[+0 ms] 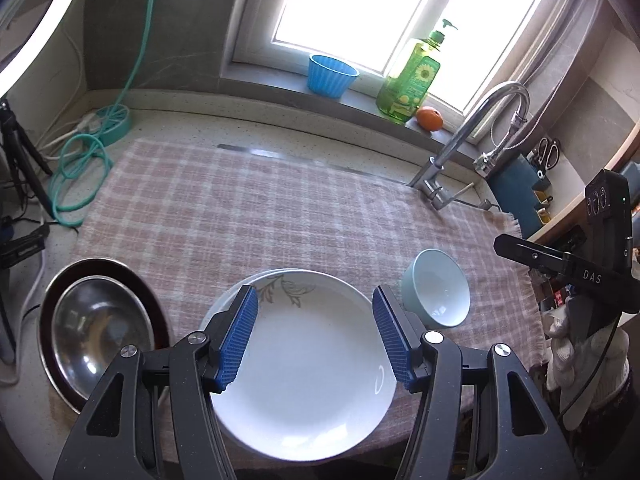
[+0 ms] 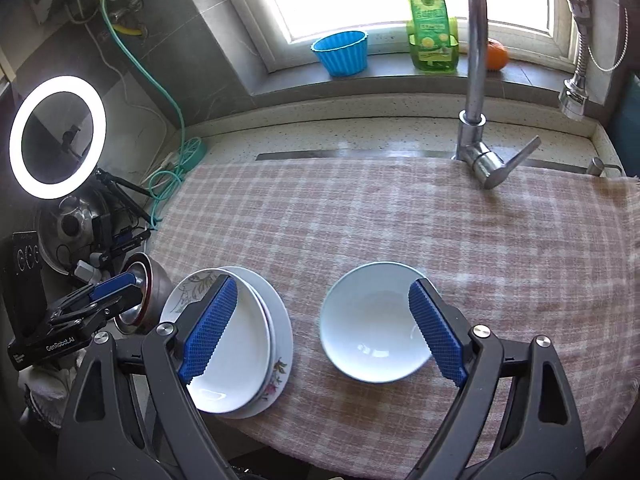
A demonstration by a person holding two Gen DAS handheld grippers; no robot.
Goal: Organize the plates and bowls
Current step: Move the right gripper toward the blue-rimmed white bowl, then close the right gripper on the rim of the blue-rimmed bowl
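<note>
Both grippers empty above the dishes.
Left gripper (image 1: pixel 316 334) gapes over the stacked plates (image 1: pixel 308 364); right gripper (image 2: pixel 320 334) spread wide, perhaps straddling the pale bowl (image 2: pixel 370 322) on the checked cloth (image 2: pixel 400 220).

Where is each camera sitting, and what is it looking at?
Left wrist: on the left gripper, looking down at the stacked plates; the right gripper and a gloved hand show.
Right wrist: on the right gripper, above the light blue bowl; the left gripper shows.
Both share: plates, bowl, checked cloth, faucet.
</note>
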